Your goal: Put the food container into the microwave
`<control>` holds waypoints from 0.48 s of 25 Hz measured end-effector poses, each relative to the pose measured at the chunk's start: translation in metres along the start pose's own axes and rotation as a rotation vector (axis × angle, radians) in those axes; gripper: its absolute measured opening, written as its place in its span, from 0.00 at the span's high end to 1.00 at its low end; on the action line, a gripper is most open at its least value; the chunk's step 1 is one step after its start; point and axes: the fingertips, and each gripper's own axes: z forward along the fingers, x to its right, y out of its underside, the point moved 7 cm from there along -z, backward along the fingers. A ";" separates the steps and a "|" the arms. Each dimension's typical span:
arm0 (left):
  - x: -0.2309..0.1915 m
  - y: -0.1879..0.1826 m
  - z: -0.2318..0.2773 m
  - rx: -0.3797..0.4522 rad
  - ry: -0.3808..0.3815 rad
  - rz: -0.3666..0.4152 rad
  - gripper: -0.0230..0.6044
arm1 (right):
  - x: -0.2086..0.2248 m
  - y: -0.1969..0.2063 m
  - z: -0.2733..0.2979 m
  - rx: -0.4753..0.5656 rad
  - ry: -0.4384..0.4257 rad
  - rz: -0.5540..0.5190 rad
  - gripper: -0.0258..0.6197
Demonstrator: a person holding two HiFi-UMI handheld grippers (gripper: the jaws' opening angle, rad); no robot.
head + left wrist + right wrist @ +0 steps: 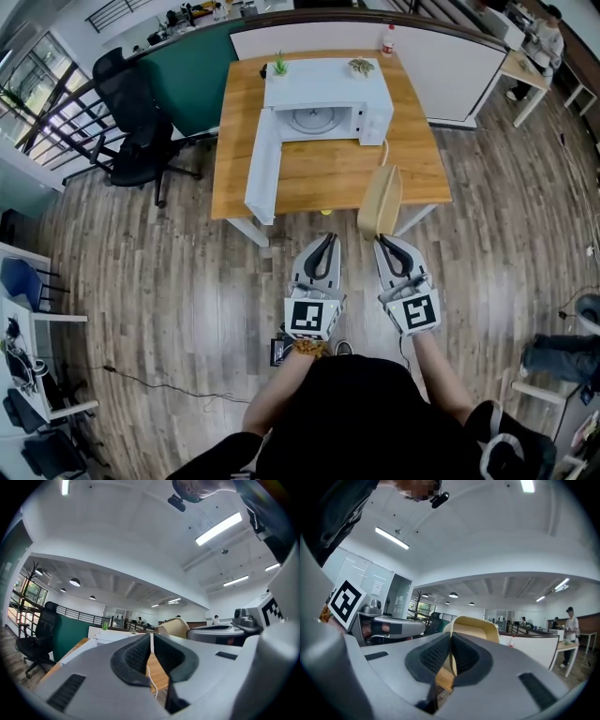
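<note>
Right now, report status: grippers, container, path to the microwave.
Left gripper shut, empty. Right gripper shut on food container, at table's near edge. Microwave door open, turntable bare.

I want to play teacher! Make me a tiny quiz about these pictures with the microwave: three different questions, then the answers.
1. True or false: the door of the microwave stands open.
2. The right gripper is shut on: A. a cup; B. the food container; C. nothing.
3. Fill in the gap: the left gripper has its jaws ___, with nothing between them.

Key: 1 true; 2 B; 3 together.
</note>
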 end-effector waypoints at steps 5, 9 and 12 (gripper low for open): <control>-0.020 -0.001 0.015 0.004 0.010 -0.014 0.90 | 0.000 -0.008 0.027 0.016 -0.006 -0.026 0.93; -0.041 -0.005 0.030 0.015 0.012 -0.017 0.90 | 0.002 -0.012 0.050 0.015 -0.008 -0.040 0.93; -0.056 -0.008 0.037 0.018 0.012 -0.029 0.90 | 0.001 -0.014 0.068 0.001 -0.010 -0.049 0.93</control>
